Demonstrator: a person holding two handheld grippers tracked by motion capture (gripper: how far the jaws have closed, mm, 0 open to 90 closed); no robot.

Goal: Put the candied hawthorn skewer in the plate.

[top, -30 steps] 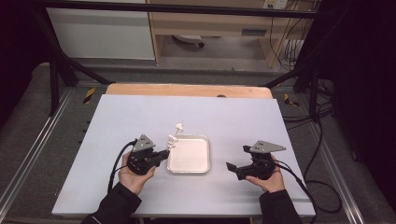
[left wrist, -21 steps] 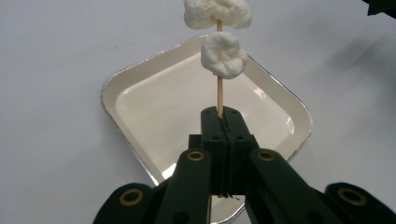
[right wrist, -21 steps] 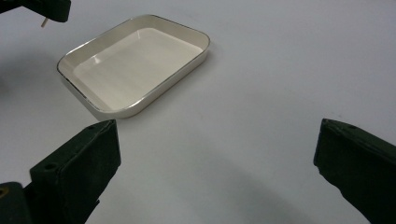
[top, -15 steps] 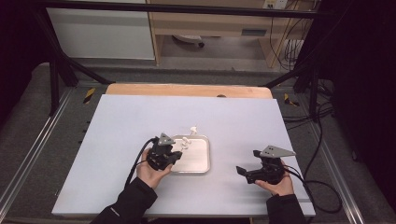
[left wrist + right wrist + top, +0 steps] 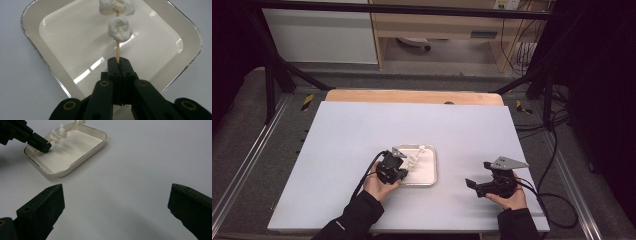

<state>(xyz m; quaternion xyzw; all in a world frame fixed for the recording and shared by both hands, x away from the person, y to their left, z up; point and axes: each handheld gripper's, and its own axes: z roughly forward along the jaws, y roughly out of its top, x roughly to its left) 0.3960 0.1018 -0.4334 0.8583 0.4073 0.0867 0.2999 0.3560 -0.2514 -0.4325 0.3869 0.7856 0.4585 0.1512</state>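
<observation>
Marshmallows on a wooden skewer (image 5: pixel 117 50) hang over our white tray (image 5: pixel 428 175) on the desk (image 5: pixel 362 130); our left gripper (image 5: pixel 118 63) pinches the stick's end tight, while our right gripper (image 5: pixel 115 215) rests nearby, jaws wide and empty.

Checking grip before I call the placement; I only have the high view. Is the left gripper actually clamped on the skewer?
Observer: Yes. In the left gripper view the left gripper is shut on the bare end of the skewer.
Operator: Marshmallows over the tray?
Observer: Yes, the nearest marshmallow hangs above the white tray; whether it touches the floor I cannot tell.
Operator: Right gripper?
Observer: The right gripper is open wide with bare table between its jaws.
</observation>
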